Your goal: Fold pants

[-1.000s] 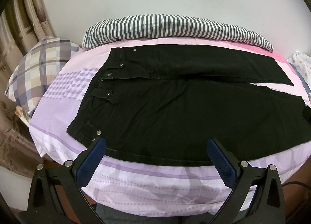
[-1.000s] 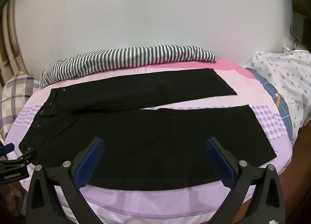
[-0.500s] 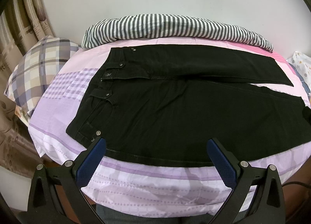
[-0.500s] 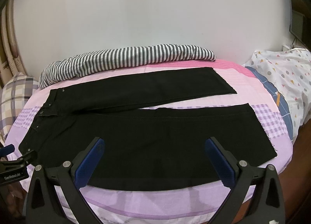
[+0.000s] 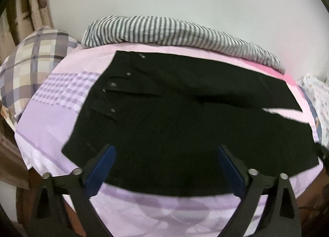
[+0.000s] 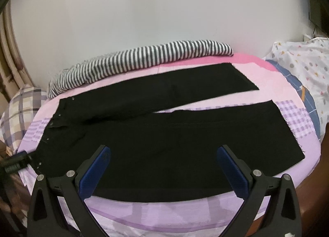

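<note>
Black pants (image 5: 185,126) lie flat on the purple and pink bed sheet (image 5: 57,117), waistband to the left, the two legs spread apart toward the right. They also show in the right wrist view (image 6: 185,144). My left gripper (image 5: 166,152) is open and empty, over the near edge of the pants by the waist end. My right gripper (image 6: 164,154) is open and empty, over the near leg's front edge. The left gripper's tip (image 6: 16,162) shows at the left edge of the right wrist view.
A striped grey and white blanket (image 5: 174,31) lies rolled along the far side by the wall. A plaid pillow (image 5: 30,68) sits at the left. A white patterned pillow (image 6: 304,68) sits at the right. The bed's front edge (image 6: 174,216) is just below the grippers.
Both grippers have moved forward toward the pants. The left view has tilted and blurred. The pants have not moved.
</note>
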Demonstrator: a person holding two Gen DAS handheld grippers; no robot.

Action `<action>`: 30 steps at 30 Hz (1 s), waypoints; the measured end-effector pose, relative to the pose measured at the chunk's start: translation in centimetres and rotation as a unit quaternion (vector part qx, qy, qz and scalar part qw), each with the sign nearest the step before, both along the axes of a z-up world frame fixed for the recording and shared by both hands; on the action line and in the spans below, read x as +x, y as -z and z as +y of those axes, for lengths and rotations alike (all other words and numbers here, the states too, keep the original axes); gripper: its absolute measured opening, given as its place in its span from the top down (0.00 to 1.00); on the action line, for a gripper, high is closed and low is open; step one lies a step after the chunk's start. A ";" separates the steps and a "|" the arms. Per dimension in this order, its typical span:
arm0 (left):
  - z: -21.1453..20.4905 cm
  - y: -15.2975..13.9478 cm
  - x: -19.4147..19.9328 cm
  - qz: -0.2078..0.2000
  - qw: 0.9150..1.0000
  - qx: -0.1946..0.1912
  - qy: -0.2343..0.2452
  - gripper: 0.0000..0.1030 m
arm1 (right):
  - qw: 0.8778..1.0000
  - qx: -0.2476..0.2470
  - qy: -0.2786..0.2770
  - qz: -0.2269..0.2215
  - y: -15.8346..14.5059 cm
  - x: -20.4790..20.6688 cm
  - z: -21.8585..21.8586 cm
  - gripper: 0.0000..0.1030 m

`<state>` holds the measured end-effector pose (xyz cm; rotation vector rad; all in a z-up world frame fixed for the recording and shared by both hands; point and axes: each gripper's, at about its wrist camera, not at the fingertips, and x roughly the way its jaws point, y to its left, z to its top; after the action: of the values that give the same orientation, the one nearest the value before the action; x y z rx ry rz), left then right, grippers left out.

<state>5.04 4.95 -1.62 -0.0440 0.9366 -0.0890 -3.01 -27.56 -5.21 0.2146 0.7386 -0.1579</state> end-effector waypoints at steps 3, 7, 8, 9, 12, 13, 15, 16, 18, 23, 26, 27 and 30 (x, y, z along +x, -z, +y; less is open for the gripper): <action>3.1 -0.3 3.2 0.016 0.999 -0.036 -0.020 0.20 | 1.000 0.019 -0.002 0.006 0.0 1.4 -0.4 0.00; 7.3 -0.7 7.6 0.020 0.996 -0.073 -0.043 0.37 | 1.000 0.028 -0.006 0.012 -0.6 4.2 -0.5 0.00; 8.2 -0.8 8.7 0.020 0.995 -0.082 -0.047 0.39 | 1.000 0.025 -0.008 0.013 -0.9 5.0 -0.4 0.00; 9.1 -0.8 9.9 0.019 0.994 -0.091 -0.050 0.40 | 1.000 0.023 -0.010 0.013 -1.0 5.6 -0.2 0.00; 11.7 -0.6 14.3 0.033 0.989 -0.136 -0.042 0.40 | 0.999 0.019 -0.021 0.018 -1.2 7.9 0.7 0.00; 12.7 -0.3 15.9 0.040 0.985 -0.161 -0.037 0.40 | 0.999 0.017 -0.026 0.021 -1.2 8.8 1.0 0.00; 14.2 0.4 18.6 0.055 0.978 -0.200 -0.033 0.40 | 0.999 0.008 -0.031 0.029 -1.0 10.4 1.8 0.00; 14.9 1.0 20.2 0.067 0.972 -0.222 -0.028 0.40 | 0.999 0.006 -0.035 0.033 -0.9 11.2 2.3 0.00; 16.1 2.4 22.8 0.086 0.963 -0.254 -0.029 0.46 | 0.998 0.002 -0.040 0.041 -0.5 12.8 3.1 0.00; 18.0 6.0 27.5 0.127 0.945 -0.300 -0.041 0.62 | 0.996 -0.005 -0.055 0.064 0.8 16.7 4.8 0.00; 18.8 7.8 29.5 0.145 0.938 -0.313 -0.040 0.64 | 0.995 -0.011 -0.066 0.075 1.6 18.8 5.8 0.00; 19.1 8.5 30.0 0.151 0.935 -0.317 -0.040 0.65 | 0.994 -0.013 -0.070 0.080 1.9 19.4 6.2 0.00; 19.6 9.7 31.1 0.160 0.933 -0.322 -0.035 0.65 | 0.992 -0.015 -0.084 0.090 2.7 21.3 7.3 0.00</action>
<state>36.19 24.51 -11.30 -0.7185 1.1971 -0.3287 18.33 -20.31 -7.96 0.1090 0.9292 -0.0282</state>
